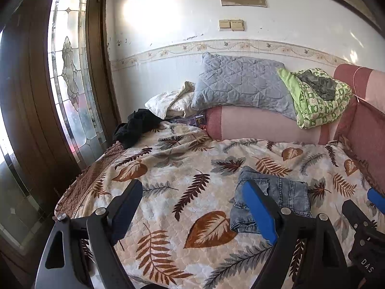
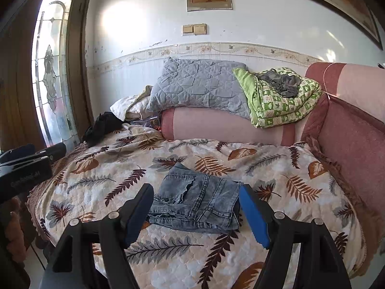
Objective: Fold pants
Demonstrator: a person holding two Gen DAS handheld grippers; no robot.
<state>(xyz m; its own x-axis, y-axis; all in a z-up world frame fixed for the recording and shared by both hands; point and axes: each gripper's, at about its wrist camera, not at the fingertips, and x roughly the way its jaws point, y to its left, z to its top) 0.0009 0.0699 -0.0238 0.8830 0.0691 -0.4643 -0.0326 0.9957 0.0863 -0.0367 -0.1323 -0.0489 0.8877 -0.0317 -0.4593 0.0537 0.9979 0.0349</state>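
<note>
The left gripper [image 1: 192,204] stands with its fingers spread wide and nothing between them — only leaf-print bedspread [image 1: 168,168] shows in the gap, low in the left wrist frame. The right gripper [image 2: 196,207] is likewise spread and empty, its blue pads [image 2: 252,214] flanking the pants [image 2: 197,202] without touching them. The pants — grey-blue denim, folded into a compact bundle — lie flat on the bedspread at lower centre of the right wrist frame. Beyond, toward the upper middle, a pink bolster [image 2: 228,126] carries a grey quilted pillow [image 2: 199,84] and a green patterned blanket [image 2: 284,98]. A black garment [image 2: 101,126] lies at the bed's left edge, near the glass-panelled door [image 2: 48,72].
</note>
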